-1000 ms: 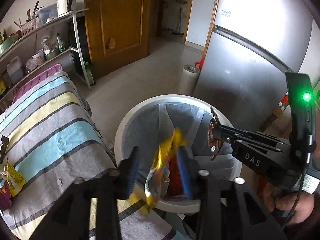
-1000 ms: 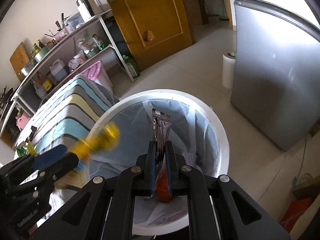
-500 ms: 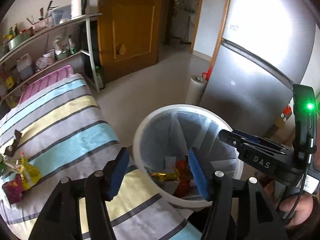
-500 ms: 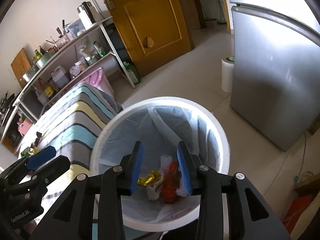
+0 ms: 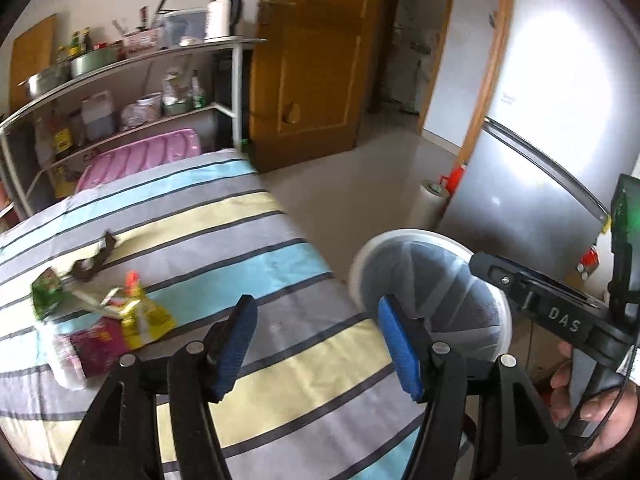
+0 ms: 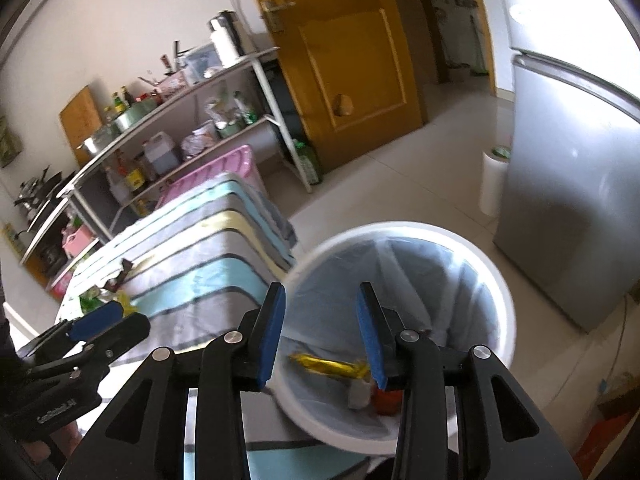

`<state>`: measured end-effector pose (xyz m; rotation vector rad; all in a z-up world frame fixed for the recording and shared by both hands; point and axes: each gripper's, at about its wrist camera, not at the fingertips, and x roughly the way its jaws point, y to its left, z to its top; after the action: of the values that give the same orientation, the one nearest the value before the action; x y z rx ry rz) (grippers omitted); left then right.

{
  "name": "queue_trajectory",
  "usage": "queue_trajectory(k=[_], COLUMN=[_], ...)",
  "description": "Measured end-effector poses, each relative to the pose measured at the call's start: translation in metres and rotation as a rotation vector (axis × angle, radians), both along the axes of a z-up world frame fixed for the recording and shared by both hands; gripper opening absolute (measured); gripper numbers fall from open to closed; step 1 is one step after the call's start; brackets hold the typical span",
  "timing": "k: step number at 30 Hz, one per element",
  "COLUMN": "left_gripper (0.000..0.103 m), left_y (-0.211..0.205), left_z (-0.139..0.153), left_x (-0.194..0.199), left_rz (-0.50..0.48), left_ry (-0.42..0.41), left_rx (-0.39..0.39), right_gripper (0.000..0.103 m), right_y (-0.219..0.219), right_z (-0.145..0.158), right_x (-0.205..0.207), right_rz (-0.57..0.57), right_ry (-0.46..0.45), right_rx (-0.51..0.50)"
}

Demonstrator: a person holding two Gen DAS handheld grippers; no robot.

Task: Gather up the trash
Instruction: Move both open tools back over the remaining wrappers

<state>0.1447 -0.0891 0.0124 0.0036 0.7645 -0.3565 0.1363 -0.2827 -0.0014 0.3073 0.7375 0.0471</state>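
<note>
In the left wrist view, a heap of wrappers (image 5: 100, 316) lies at the left of the frame on the striped cloth (image 5: 240, 232): a green packet, a yellow and red one, a magenta one and a blurred clear piece, with a dark brown strip just above them. The left gripper (image 5: 316, 340) sits at lower centre over the cloth; its jaws have just been opening and now stand wide, with nothing between the blue pads (image 5: 236, 340). To its right is the white bin (image 5: 432, 280) with a pale liner, beside the cloth's edge. The right gripper's black body crosses the right edge, a hand (image 5: 584, 400) gripping its handle at lower right.

In the right wrist view, the left gripper (image 6: 96, 316) shows at lower left near the wrappers (image 6: 100, 296) on the cloth (image 6: 200, 264). The right gripper (image 6: 320, 336) is at lower centre above the bin (image 6: 504, 320); its jaws have just been opening and are parted, empty. Inside the bin, low in frame, lie a gold wrapper (image 6: 328, 364), a grey piece and something red. A fridge (image 6: 568, 200) fills the right side.
</note>
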Motion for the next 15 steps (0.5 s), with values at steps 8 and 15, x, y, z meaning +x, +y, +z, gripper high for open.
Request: queue_trajectory(k=[8,15], left_gripper=[0.067,0.070], left_y=[0.072,0.132], left_z=[-0.001,-0.006], left_x=[-0.008,-0.020], left_rz=[0.159,0.284], left_ry=[-0.016,-0.019], left_rx=[-0.015,-0.009], right_gripper=[0.039,0.041], right_y=[0.053,0.099], right_z=[0.004,0.005], right_x=[0.012,0.025], right_rz=[0.129,0.238], right_ry=[-0.022,-0.024], right_rx=[-0.003,-0.003])
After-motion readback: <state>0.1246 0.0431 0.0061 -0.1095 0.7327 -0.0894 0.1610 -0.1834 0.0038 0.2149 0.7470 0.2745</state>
